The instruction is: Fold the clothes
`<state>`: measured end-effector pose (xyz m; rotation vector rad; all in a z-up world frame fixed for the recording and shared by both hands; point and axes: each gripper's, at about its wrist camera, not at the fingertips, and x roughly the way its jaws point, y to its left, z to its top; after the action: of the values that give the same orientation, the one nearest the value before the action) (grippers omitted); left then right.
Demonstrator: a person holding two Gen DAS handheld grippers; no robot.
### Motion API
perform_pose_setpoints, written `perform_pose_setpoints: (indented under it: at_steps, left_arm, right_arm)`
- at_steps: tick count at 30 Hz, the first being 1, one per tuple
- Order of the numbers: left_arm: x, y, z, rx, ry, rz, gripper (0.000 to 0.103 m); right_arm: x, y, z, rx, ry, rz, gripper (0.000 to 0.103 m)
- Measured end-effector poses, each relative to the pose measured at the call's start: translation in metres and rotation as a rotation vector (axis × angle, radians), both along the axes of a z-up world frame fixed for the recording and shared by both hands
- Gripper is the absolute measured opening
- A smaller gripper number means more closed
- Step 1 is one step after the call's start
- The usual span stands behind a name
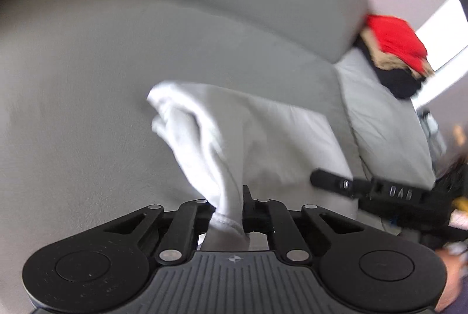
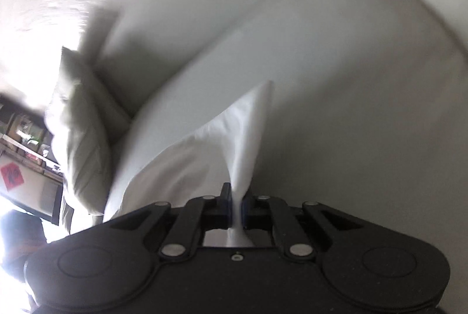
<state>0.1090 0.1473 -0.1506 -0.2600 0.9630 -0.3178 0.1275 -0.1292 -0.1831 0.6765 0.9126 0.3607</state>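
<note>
Both grippers are clamped on the same white garment (image 1: 216, 138): the left gripper (image 1: 226, 214) pinches a stitched hem, the right gripper (image 2: 236, 208) a thin bunched edge, and the cloth hangs stretched over the grey sofa (image 1: 87, 94). My worry is the right side, where so little fabric sits between the pads that a sharp tug could pull it free and drop that corner. The pile of red and black clothes (image 1: 395, 51) on the sofa arm could also get swept off.
</note>
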Motion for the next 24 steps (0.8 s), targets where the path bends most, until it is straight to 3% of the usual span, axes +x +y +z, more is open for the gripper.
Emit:
perform_pose_setpoints:
  at_steps: [3,7,13,19,24]
  left_arm:
    - [-0.037,-0.025,0.046,0.063,-0.170,-0.045,0.007]
    - [-0.084,-0.057,0.103,0.076,-0.376,-0.093,0.007]
    - [-0.145,-0.132,0.169,0.001,-0.604,-0.229,0.007]
    - [-0.180,-0.220,0.187,-0.098,-0.671,-0.382,0.007]
    - [-0.166,-0.300,0.155,-0.100,-0.581,-0.469,0.007]
  right_arm:
    - [-0.035,-0.012,0.048,-0.024,-0.137,-0.022,0.005]
    - [-0.089,-0.047,0.114,-0.037,-0.311,-0.101,0.005]
    - [-0.180,-0.127,0.201,-0.085,-0.504,-0.288,0.005]
    - [-0.259,-0.197,0.246,-0.199,-0.569,-0.473,0.005]
    - [-0.288,-0.255,0.226,-0.250,-0.495,-0.580,0.005]
